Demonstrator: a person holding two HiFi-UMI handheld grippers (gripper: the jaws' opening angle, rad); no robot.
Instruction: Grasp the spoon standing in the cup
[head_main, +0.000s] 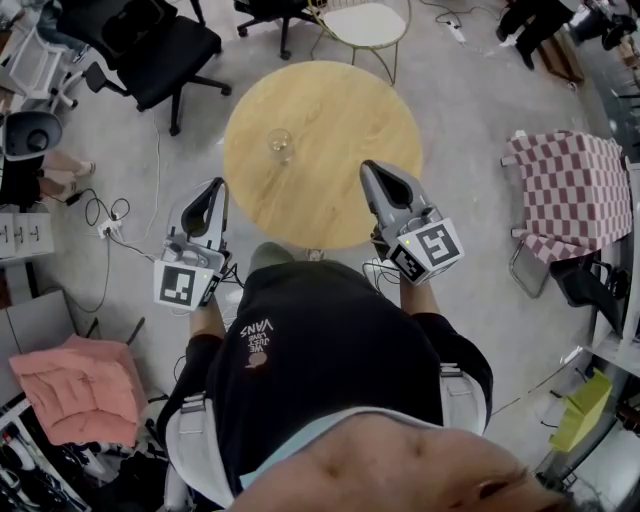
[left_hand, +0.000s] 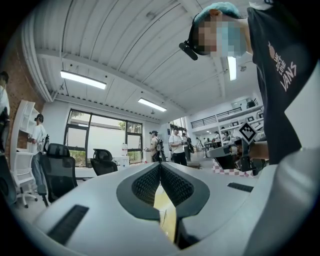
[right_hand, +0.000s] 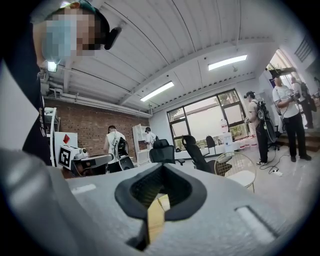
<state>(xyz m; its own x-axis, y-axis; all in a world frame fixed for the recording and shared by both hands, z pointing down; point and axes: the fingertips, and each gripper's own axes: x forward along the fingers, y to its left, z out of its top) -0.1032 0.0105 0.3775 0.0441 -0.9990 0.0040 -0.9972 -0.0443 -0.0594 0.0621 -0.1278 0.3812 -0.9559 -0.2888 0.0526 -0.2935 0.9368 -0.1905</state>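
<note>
My left tongs (head_main: 214, 195) hang just beside the near-left edge of the round pale wooden desk (head_main: 340, 120). Their jaws are pressed together with nothing between them, and only a sliver of desk shows behind the tips. I judge they are parked there to stay out of the way. The small clear glass cup (head_main: 279, 144) stands well apart, left of the desk's middle. The spoon in it is too small to make out. My right tongs (head_main: 370, 172) reach over the near edge, likewise closed and empty. The approach looks not yet begun, and they must open first.
</note>
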